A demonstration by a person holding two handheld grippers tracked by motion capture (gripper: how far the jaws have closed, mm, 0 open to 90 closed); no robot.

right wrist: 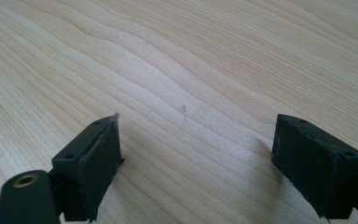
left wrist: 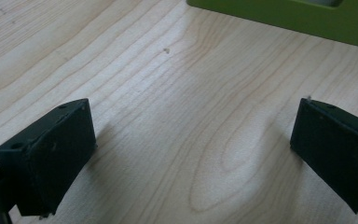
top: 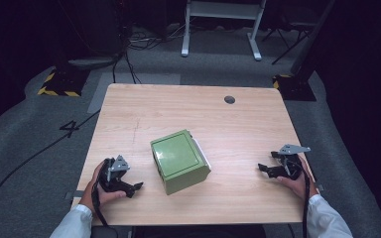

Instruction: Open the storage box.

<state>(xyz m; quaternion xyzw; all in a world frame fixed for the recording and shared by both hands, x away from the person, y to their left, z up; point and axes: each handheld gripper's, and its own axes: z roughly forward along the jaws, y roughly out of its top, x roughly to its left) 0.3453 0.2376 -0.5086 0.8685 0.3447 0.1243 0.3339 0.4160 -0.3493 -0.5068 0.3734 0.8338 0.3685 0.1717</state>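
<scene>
A green box (top: 179,159) with a pale strip along its right side sits near the middle of the wooden table (top: 188,104). My left gripper (top: 135,188) rests on the table at the front left, a short way from the box, jaws wide open with bare wood between them. In the left gripper view the left gripper (left wrist: 193,149) points at the green box (left wrist: 298,16), whose lower wall fills the top edge. My right gripper (top: 263,169) lies at the front right, open, facing left toward the box. In the right gripper view the right gripper (right wrist: 196,158) frames bare wood.
A dark round grommet (top: 229,99) is set in the table near the far right. Beyond the table are a white desk frame (top: 222,27), floor cables (top: 129,64) and yellow-black striped bases (top: 59,87).
</scene>
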